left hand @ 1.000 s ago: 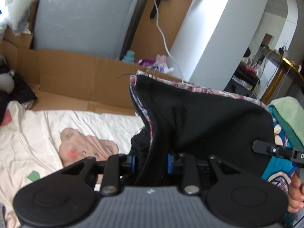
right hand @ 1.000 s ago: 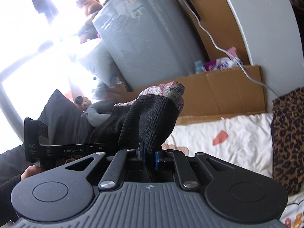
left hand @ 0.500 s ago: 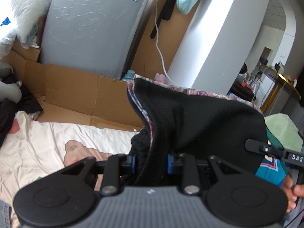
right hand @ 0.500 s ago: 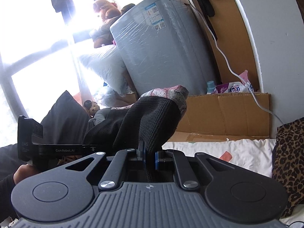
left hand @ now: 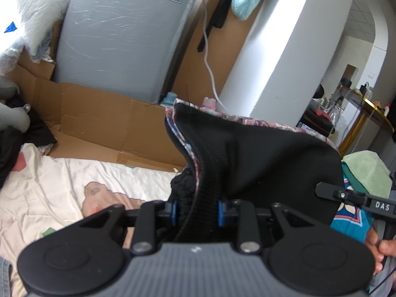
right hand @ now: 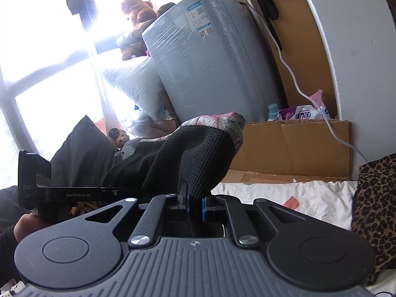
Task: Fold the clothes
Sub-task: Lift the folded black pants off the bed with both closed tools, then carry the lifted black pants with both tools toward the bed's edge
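A bed (left hand: 74,180) with a white sheet printed with cartoon shapes lies below and ahead of both hand-held grippers. Beyond it, flattened cardboard (left hand: 104,113) lines the edge, and behind that stands a tall grey appliance (left hand: 118,34) wrapped in clear film, with a white pillar (left hand: 279,49) to its right and a white cable (left hand: 210,69) hanging between them.

A black mesh garment (left hand: 259,158) with a pink patterned edge is held up above the bed, stretched between the two hand-held grippers. The left hand-held gripper (left hand: 196,212) is clamped on a thick bunch of the cloth, its blue pads partly apart around the fabric. The right hand-held gripper (right hand: 194,205) is pinched nearly closed on a thinner fold of the garment (right hand: 188,158), which rises in a peak just ahead of its fingers.

To the right of the right hand-held gripper lies a leopard-print cloth (right hand: 376,210). Right of the left one sit green and blue clothes (left hand: 363,173). A plush bear (right hand: 136,12) sits by the bright window, far ahead.
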The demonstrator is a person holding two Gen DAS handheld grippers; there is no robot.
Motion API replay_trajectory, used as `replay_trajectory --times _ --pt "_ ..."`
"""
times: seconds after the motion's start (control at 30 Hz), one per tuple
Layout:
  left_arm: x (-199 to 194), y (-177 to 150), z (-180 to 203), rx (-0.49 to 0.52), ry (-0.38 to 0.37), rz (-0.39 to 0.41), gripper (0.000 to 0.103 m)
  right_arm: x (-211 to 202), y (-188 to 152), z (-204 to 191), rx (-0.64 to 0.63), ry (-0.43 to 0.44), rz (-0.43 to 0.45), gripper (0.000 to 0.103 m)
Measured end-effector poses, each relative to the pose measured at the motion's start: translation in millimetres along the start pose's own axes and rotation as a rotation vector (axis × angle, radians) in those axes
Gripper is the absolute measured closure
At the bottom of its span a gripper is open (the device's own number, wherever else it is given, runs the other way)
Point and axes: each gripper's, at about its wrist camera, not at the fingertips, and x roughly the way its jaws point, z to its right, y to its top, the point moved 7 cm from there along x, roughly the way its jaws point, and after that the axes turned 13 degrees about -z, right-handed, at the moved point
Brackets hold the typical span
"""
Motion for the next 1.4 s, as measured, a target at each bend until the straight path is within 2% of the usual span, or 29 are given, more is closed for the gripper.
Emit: replay_trajectory --times 0.37,0.57,0.8,1.07,1.4 --pt "34.0 4.8 49.1 0.016 -0.068 -0.010 0.072 -35.6 0.0 41.3 0.000 -0.094 0.053 0.095" --pt "49.7 13.4 67.2 0.006 -0.121 -0.022 0.072 -58.1 0.3 58.6 0.023 -0.111 0.096 0.095" --pt "73.5 19.8 88.4 0.038 -0.142 -0.025 0.072 -76.9 -1.2 80.8 0.055 -0.137 0.118 0.095" --pt "106.3 23.0 110.7 0.033 -0.201 -0.069 0.072 -89.0 -0.3 107.8 0.080 -0.223 0.161 0.095" --pt "158.0 28.5 132.2 0.018 -0.263 -0.112 0.072 -90.2 -9.0 160.2 0.123 -0.264 0.175 0.095"
